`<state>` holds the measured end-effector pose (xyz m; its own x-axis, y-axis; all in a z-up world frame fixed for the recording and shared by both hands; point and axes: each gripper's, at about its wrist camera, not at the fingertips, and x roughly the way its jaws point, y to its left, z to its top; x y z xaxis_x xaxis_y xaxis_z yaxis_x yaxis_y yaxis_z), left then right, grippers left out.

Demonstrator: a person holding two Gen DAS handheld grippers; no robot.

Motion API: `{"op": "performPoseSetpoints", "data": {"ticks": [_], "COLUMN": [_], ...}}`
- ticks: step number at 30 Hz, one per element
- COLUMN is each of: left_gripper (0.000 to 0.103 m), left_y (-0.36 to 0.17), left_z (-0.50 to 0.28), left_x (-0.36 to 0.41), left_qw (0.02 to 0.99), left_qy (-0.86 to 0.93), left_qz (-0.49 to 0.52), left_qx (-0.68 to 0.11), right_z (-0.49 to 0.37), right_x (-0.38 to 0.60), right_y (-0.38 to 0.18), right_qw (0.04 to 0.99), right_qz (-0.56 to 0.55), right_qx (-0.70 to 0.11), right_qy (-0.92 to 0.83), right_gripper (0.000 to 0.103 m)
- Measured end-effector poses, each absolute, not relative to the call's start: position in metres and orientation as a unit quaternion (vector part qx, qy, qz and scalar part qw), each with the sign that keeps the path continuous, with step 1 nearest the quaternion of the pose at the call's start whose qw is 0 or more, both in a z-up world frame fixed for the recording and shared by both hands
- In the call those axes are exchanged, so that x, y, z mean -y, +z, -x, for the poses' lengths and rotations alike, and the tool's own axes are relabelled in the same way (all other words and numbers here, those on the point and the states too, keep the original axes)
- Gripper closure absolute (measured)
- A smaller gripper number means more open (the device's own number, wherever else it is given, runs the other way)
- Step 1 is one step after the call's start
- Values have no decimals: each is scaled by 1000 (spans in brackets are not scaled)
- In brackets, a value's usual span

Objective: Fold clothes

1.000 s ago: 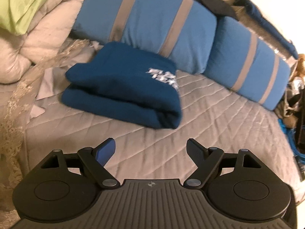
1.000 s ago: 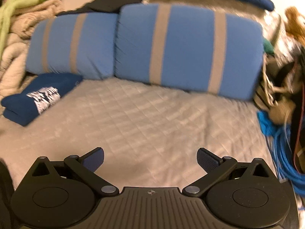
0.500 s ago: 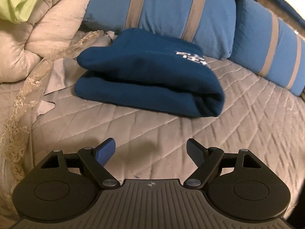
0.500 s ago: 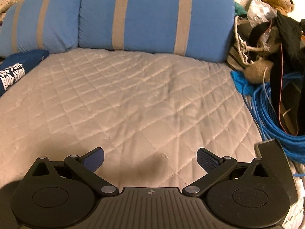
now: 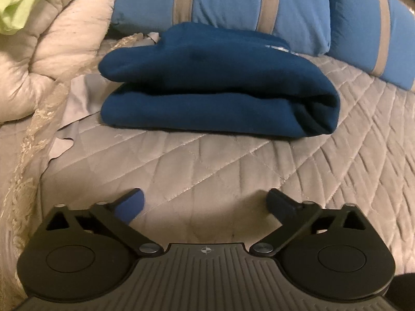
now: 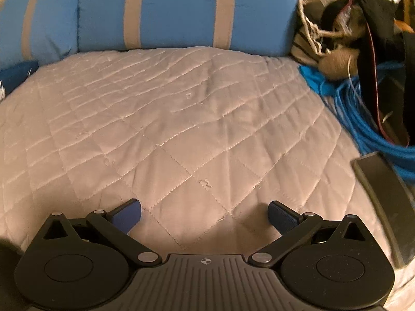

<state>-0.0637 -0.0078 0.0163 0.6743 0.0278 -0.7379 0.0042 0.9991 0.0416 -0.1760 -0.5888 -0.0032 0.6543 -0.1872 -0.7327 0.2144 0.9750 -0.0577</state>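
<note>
A folded dark blue garment [image 5: 218,85] with a white print lies on the quilted grey bedspread [image 5: 233,168], in front of the blue pillows. My left gripper [image 5: 205,203] is open and empty, low over the bedspread just in front of the garment. My right gripper [image 6: 205,213] is open and empty over bare bedspread [image 6: 168,119]. Only a corner of the blue garment [image 6: 15,73] shows at the far left of the right wrist view.
Blue pillows with grey stripes [image 5: 249,2] [image 6: 181,10] line the back. A cream comforter [image 5: 46,49] with a green cloth [image 5: 20,2] is piled at left. Blue cable [image 6: 363,119], bags and a dark flat object [image 6: 384,194] crowd the right edge.
My left gripper has moved closer to the folded garment and lower. My right gripper has swung right and down toward the bedspread, so the garment has slid nearly out of its view.
</note>
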Motion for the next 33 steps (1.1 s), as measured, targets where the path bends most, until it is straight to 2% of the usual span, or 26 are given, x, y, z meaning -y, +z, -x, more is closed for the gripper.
{"op": "performPoseSetpoints", "data": {"ticks": [20, 33], "left_gripper": [0, 0], "left_y": [7, 5], "left_z": [22, -2], "left_x": [12, 11], "left_qw": [929, 931], "left_qy": [15, 4], "left_qz": [-20, -27], "left_qx": [-370, -365], "right_z": [141, 105], "right_x": [593, 605], "right_y": [-14, -13], "right_qw": [922, 924], "right_qz": [-49, -46], "right_qx": [-355, -359], "right_qy": [-144, -124], "right_gripper": [0, 0]}}
